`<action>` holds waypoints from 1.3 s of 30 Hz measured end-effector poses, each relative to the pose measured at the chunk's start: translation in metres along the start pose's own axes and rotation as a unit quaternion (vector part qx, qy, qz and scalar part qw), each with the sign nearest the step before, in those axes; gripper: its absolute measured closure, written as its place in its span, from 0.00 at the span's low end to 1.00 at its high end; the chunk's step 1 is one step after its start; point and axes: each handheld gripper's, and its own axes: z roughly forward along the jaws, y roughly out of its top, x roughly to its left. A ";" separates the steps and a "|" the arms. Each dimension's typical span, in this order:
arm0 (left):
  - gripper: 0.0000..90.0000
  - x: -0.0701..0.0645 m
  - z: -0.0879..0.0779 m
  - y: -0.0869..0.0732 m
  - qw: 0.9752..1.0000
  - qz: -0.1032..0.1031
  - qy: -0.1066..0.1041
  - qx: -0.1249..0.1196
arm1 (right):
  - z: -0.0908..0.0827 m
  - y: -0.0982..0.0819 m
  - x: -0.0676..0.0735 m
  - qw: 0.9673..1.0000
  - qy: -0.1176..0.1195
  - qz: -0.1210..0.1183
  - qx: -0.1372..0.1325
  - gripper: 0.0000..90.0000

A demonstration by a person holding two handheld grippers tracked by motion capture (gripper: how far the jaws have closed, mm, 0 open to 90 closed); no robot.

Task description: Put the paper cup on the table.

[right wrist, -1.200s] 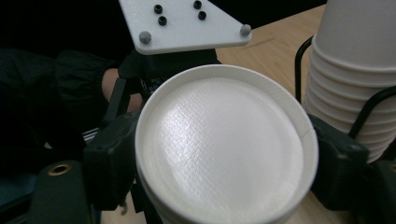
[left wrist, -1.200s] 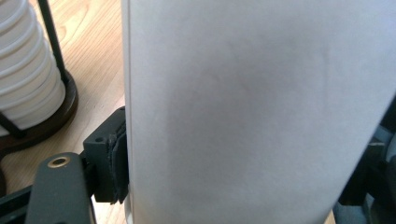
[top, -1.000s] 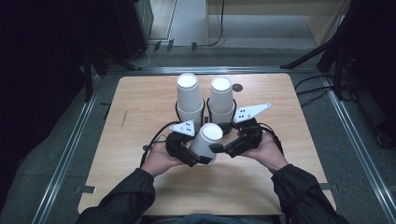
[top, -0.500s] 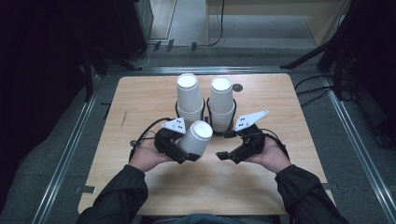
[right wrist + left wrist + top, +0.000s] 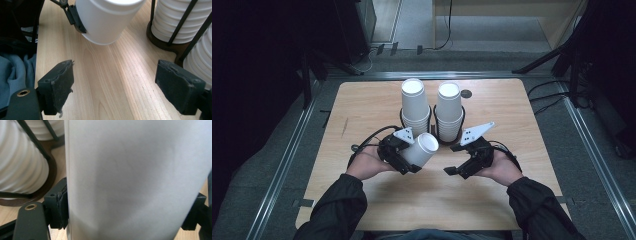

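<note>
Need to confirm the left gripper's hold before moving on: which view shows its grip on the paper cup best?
The left gripper view: both pads press the paper cup. The high view shows the left gripper holding it tilted; the right gripper view shows its base.

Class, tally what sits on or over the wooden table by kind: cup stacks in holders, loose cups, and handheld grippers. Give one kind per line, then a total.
Cup stacks in holders: 2 (left stack, right stack)
Single white cup, held: 1
Grippers: 2 (left gripper, right gripper)
Total: 5

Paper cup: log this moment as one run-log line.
left gripper: shut on paper cup, tilted above table | right gripper: open, holds nothing | two cup stacks upright in racks behind
</note>
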 end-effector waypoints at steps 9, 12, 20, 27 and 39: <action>0.20 -0.006 0.022 0.010 0.998 0.015 -0.020 0.055 | 0.000 0.000 -0.002 1.000 0.003 -0.002 -0.007 0.17; 0.20 -0.011 0.028 0.014 0.997 0.026 -0.030 0.067 | 0.002 0.001 -0.002 1.000 0.008 -0.015 -0.007 0.17; 0.19 -0.021 0.038 0.021 0.994 0.047 -0.052 0.080 | 0.016 0.011 0.006 0.998 0.032 -0.044 0.014 0.17; 0.17 -0.024 0.041 0.022 0.993 0.048 -0.068 0.087 | 0.028 0.016 0.009 0.996 0.048 -0.061 0.036 0.25; 0.00 -0.017 0.023 0.017 0.999 0.020 -0.047 0.010 | 0.013 0.016 0.007 0.998 0.042 -0.036 0.012 0.27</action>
